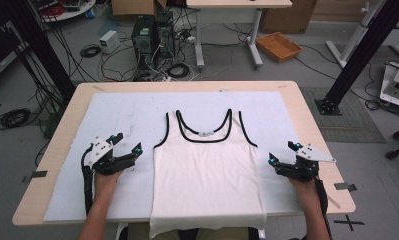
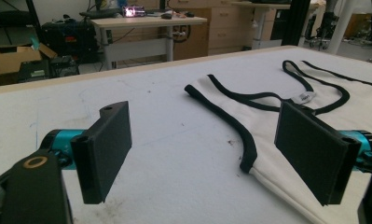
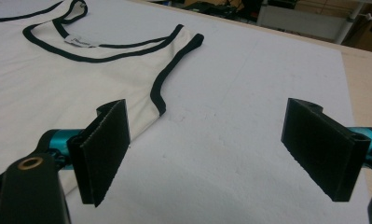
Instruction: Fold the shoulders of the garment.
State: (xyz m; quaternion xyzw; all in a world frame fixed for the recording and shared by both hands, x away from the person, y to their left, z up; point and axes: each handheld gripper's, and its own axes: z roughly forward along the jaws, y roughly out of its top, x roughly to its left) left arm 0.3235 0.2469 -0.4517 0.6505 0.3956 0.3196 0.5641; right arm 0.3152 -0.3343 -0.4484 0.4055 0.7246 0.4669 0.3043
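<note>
A white tank top [image 1: 207, 175] with black trim lies flat on the white mat [image 1: 122, 115], straps toward the far side, its hem hanging over the near table edge. My left gripper [image 1: 128, 143] rests on the mat just left of the top's left side, jaws wide open and empty. In the left gripper view the armhole trim [image 2: 246, 140] lies on the mat between the pads [image 2: 104, 149]. My right gripper [image 1: 283, 152] sits beside the top's right side, open and empty. The right gripper view shows the top's side edge [image 3: 158, 100] near the left pad [image 3: 102, 149].
The mat covers most of a wooden table [image 1: 312, 130]. Beyond it on the floor are computer towers [image 1: 152, 35], tangled cables, a wicker tray [image 1: 278, 46] and another desk [image 1: 227, 30]. Black frame posts stand at both sides.
</note>
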